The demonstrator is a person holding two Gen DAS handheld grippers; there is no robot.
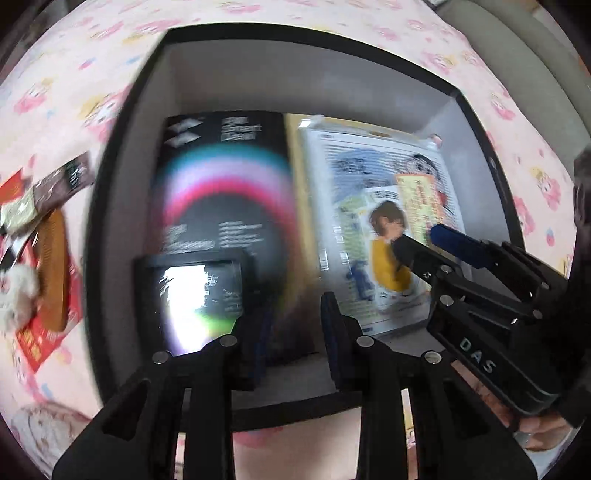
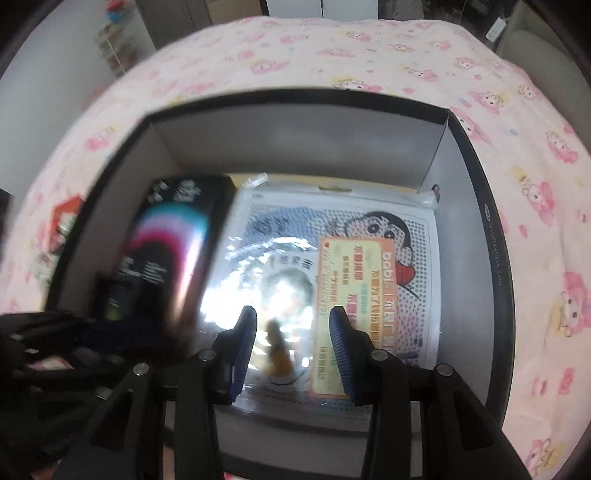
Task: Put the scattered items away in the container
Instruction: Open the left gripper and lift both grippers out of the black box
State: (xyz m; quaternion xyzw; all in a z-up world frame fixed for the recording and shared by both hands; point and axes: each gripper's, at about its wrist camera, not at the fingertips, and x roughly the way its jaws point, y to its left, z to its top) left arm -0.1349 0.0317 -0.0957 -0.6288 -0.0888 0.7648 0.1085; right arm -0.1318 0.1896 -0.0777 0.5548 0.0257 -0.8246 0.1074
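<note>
Fingers of the left gripper [image 1: 295, 328] are standing apart, gripping nothing, hovering over the black box [image 1: 225, 177] and small dark case [image 1: 195, 295] lying inside the container [image 1: 122, 184]. The right gripper [image 2: 291, 332] is likewise spread and unloaded above the glossy cartoon packet [image 2: 373, 258] beside that box. Scattered items [image 1: 40, 258] are lying outside on the pink bedsheet [image 1: 369, 26].

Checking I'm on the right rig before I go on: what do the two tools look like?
Both are matte black plastic with angular, ribbed finger arms and round silver fasteners. The left tool and right tool carry blue textured pads on the inner faces of their fingers. White "DAS" lettering marks the right tool's body. No cables show; a dark sleeve is visible.
</note>
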